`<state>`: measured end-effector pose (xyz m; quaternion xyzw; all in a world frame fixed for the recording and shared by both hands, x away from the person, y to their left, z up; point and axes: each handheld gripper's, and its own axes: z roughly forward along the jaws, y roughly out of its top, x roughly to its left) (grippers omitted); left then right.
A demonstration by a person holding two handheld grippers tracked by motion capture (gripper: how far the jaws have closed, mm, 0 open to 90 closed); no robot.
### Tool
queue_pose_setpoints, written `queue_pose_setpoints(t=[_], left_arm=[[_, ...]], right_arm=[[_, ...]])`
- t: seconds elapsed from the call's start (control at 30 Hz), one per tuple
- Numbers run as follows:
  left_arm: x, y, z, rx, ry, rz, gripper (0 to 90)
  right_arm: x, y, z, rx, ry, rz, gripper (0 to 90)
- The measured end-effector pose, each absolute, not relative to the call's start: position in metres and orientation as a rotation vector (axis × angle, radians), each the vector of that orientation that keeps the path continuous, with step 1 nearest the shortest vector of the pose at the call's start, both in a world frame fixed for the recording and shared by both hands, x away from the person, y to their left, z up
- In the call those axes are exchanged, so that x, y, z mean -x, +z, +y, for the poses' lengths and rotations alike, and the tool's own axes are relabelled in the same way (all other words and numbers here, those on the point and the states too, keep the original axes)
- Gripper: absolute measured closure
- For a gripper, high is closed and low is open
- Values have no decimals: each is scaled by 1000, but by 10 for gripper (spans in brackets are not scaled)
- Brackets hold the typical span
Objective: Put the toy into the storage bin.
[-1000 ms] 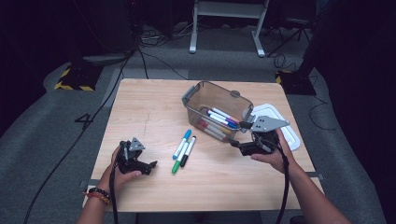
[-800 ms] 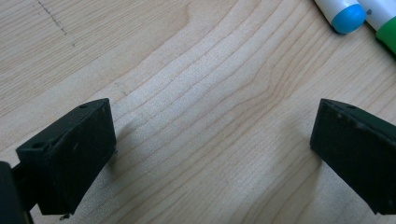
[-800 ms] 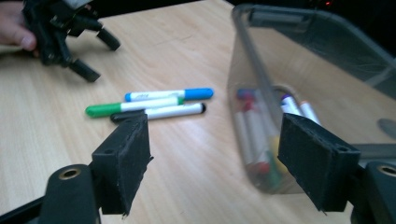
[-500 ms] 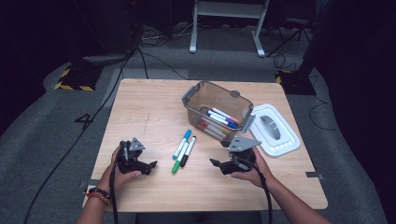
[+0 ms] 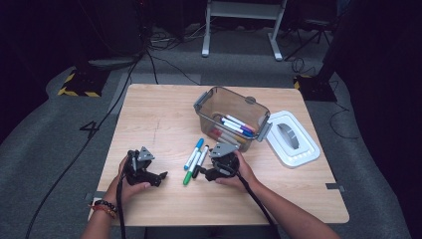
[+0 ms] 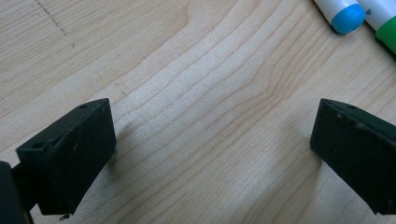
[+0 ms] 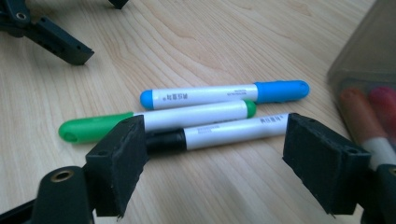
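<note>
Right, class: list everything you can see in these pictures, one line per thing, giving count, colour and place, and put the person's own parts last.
Table: one, light wood, centre of the dark grey floor.
Loose markers: three, white barrels, lying side by side mid-table: blue marker, green marker, black marker.
Box: one, clear grey, right of centre, holding several more markers.
Lid: one, white, on the table right of the box.
Cables: black, on the floor behind and left.
Left gripper: black, jaws open on bare wood, front left.
Right gripper: black, jaws open either side of the black marker, not touching it.
Hands: two, one holding each gripper.
</note>
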<state>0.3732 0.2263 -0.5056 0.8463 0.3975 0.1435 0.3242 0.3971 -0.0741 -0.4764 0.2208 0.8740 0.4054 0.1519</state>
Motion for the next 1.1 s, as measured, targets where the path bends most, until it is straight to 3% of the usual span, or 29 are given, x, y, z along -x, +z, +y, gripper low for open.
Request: queue_pose_setpoints(t=[0.4,0.83,1.1], left_arm=[[-373,-506,226,-2219,377,1044,5],[-373,-506,227,-2223,383,1034,5],[-373,-506,226,-2215,371,1044,5]], right_arm=[[-409,-494,-56,-705,1065,2512,221],[-391,-483,-117,-712,1049,2598,263],[-387,-477,-131,-714,1132,2557,278]])
